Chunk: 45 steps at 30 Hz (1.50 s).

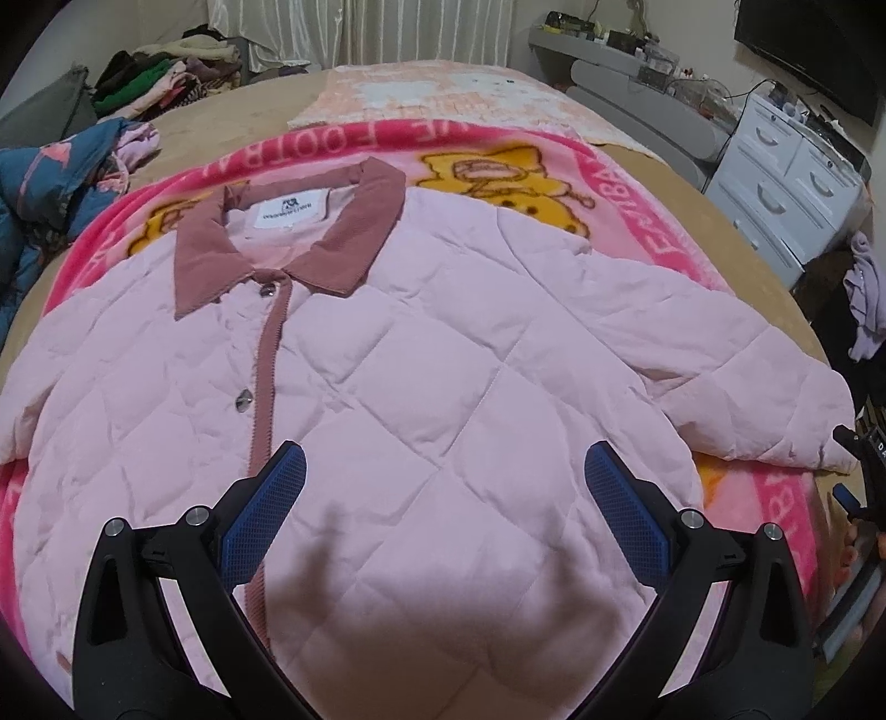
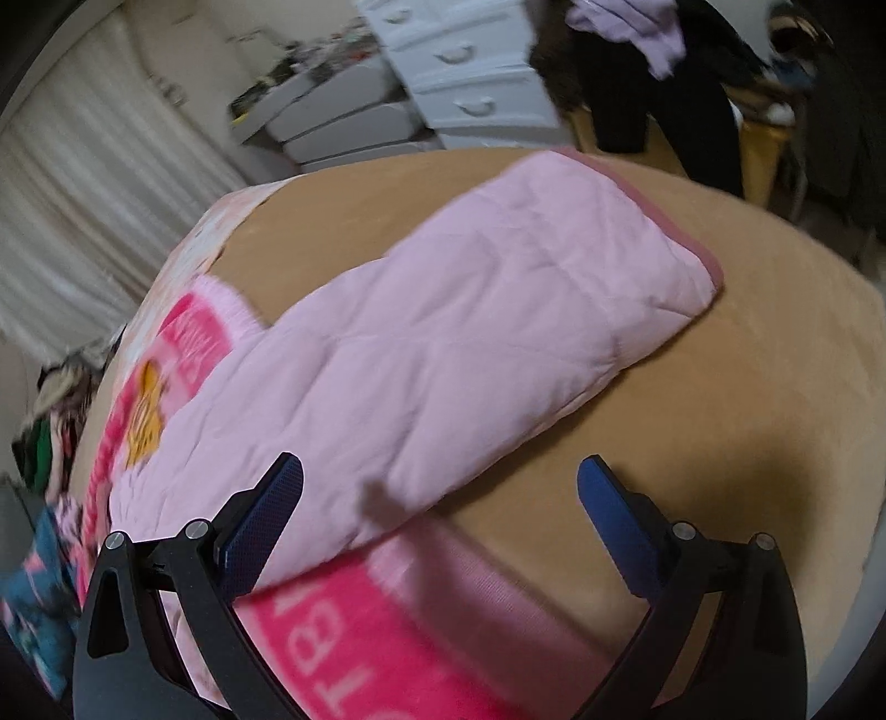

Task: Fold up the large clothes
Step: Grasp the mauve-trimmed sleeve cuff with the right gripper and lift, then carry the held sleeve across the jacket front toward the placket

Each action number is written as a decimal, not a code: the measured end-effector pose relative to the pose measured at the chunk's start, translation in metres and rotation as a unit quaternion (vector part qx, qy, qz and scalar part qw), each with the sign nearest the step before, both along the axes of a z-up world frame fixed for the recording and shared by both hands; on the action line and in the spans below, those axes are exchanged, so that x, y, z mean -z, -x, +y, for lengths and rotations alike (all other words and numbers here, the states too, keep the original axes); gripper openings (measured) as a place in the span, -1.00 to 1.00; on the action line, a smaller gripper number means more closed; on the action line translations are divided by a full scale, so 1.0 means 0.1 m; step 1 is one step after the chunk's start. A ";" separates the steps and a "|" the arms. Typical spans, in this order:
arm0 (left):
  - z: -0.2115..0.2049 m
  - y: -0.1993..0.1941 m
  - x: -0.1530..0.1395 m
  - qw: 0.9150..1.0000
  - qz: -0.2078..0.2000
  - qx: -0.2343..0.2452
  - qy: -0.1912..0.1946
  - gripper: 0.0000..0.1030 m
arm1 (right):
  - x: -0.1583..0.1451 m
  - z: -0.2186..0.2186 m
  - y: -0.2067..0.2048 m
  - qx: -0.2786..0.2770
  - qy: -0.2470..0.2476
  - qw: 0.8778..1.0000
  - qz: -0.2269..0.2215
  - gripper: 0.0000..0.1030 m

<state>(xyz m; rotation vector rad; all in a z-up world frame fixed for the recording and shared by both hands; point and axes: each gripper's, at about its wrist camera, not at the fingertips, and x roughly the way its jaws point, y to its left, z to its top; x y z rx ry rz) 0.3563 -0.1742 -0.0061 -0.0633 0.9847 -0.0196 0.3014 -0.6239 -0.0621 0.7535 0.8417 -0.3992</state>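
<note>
pink quilted jacket (image 1: 443, 354) flat on pink cartoon blanket (image 1: 637, 183) | left gripper (image 1: 443, 487) apart above front | right gripper (image 2: 440, 493) apart over sleeve (image 2: 498, 310)

A home bedroom: bed (image 1: 232, 119), curtains (image 1: 426, 33), white drawers (image 1: 786, 183) (clothes piled about).

upside-down "footba…", probably "football", on blanket (image 1: 659, 221); jacket label (image 1: 288, 211) illegible

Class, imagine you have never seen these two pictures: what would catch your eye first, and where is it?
The pale pink quilted jacket fills the bed, buttoned, its dusty-rose collar at the far end. Under it lies a hot-pink cartoon blanket. In the right wrist view one sleeve stretches onto the tan bedcover.
</note>
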 end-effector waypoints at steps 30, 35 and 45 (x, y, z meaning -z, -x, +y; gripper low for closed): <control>0.50 -0.02 -0.48 1.000 -0.023 0.001 -0.003 0.84 | -0.93 -0.23 -0.18 -0.020 0.050 0.989 -0.138 -0.54; 0.68 0.08 -0.66 0.999 -0.035 -0.006 0.003 0.84 | -1.43 0.10 -0.22 -0.059 0.076 0.981 -0.170 -0.54; 1.05 0.25 -0.94 0.998 -0.052 -0.017 0.018 0.84 | -2.12 0.90 -0.33 -0.123 0.125 0.965 -0.195 -0.54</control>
